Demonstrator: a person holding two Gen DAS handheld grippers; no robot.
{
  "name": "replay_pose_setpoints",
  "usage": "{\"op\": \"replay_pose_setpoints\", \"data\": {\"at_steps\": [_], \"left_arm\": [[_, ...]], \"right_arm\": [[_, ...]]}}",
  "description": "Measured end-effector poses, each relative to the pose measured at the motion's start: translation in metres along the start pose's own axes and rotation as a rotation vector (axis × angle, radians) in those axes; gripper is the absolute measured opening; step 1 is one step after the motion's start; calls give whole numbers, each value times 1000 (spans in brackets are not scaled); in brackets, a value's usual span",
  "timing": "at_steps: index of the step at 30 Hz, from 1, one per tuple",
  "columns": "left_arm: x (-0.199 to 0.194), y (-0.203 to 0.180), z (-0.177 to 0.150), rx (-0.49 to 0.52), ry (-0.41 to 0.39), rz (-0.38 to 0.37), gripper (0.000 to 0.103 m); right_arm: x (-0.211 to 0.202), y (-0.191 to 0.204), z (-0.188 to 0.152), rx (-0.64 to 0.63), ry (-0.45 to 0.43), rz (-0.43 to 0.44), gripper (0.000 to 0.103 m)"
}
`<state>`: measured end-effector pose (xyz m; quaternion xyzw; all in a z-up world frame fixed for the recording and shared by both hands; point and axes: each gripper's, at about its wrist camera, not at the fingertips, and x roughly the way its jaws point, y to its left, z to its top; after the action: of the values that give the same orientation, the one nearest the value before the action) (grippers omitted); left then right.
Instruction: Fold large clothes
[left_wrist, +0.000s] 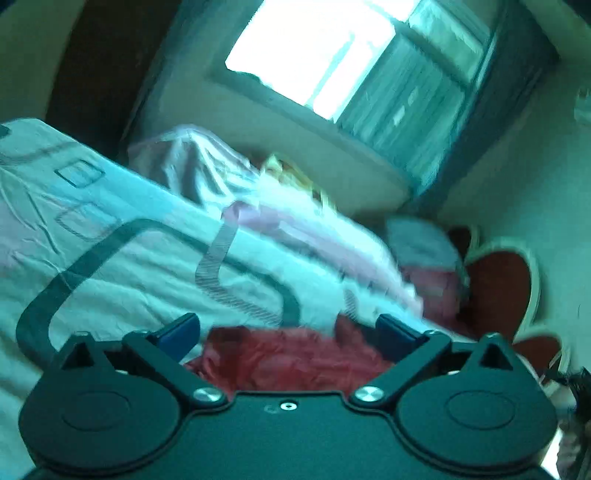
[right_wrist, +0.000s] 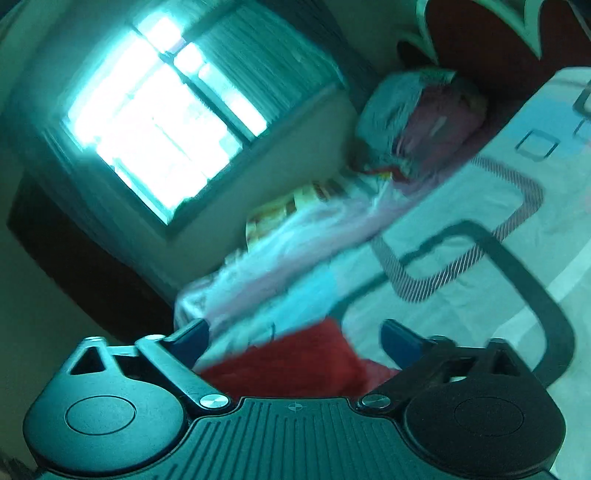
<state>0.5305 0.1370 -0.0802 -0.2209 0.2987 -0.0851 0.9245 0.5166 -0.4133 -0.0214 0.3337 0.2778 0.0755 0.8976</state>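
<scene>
A red garment (left_wrist: 288, 354) lies on the bed's pale patterned sheet (left_wrist: 110, 229), close in front of my left gripper (left_wrist: 286, 321). The blue pads stand wide apart on either side of the cloth, and neither pad presses on it. In the right wrist view the same red garment (right_wrist: 295, 362) shows between and below the spread fingers of my right gripper (right_wrist: 293, 326), which is open too. The sheet (right_wrist: 461, 302) runs off to the right there. Both views are blurred, so the garment's shape and folds are unclear.
Crumpled pink and white bedding (left_wrist: 207, 166) (right_wrist: 295, 251) is heaped along the bed's far edge. A blue and pink bundle (left_wrist: 424, 251) (right_wrist: 413, 110) sits by the red scalloped headboard (left_wrist: 498, 284) (right_wrist: 487, 44). A bright window (left_wrist: 314, 48) (right_wrist: 155, 122) is in the wall behind.
</scene>
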Motion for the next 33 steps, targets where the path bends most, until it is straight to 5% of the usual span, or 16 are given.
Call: {"op": "replay_pose_setpoints", "data": {"at_steps": [5, 8, 9, 10, 11, 14, 20, 24, 30, 31, 33], "left_arm": [[55, 23, -11, 93, 238, 52, 79], [76, 32, -16, 113, 314, 41, 71], [79, 31, -16, 120, 313, 30, 55], [81, 32, -15, 117, 311, 7, 39], [81, 32, -13, 117, 305, -10, 15], [73, 19, -9, 182, 231, -13, 5], [58, -8, 14, 242, 0, -61, 5], [97, -19, 18, 289, 47, -12, 5], [150, -16, -2, 353, 191, 95, 7], [149, -15, -3, 362, 192, 102, 9], [145, -15, -3, 368, 176, 143, 42]], "right_arm": [[55, -11, -21, -142, 134, -91, 83], [86, -19, -40, -190, 234, -145, 83], [92, -21, -45, -207, 255, -142, 76], [98, -22, -49, -223, 281, -123, 36], [104, -22, -51, -234, 308, -114, 20], [97, -14, -54, -310, 247, -107, 5], [69, 2, -30, -371, 17, -66, 3], [91, -2, -25, -370, 35, -140, 3], [132, -36, -37, -346, 197, -268, 3], [134, -39, -41, -354, 216, -280, 3], [130, -42, -41, -345, 207, -293, 3]]}}
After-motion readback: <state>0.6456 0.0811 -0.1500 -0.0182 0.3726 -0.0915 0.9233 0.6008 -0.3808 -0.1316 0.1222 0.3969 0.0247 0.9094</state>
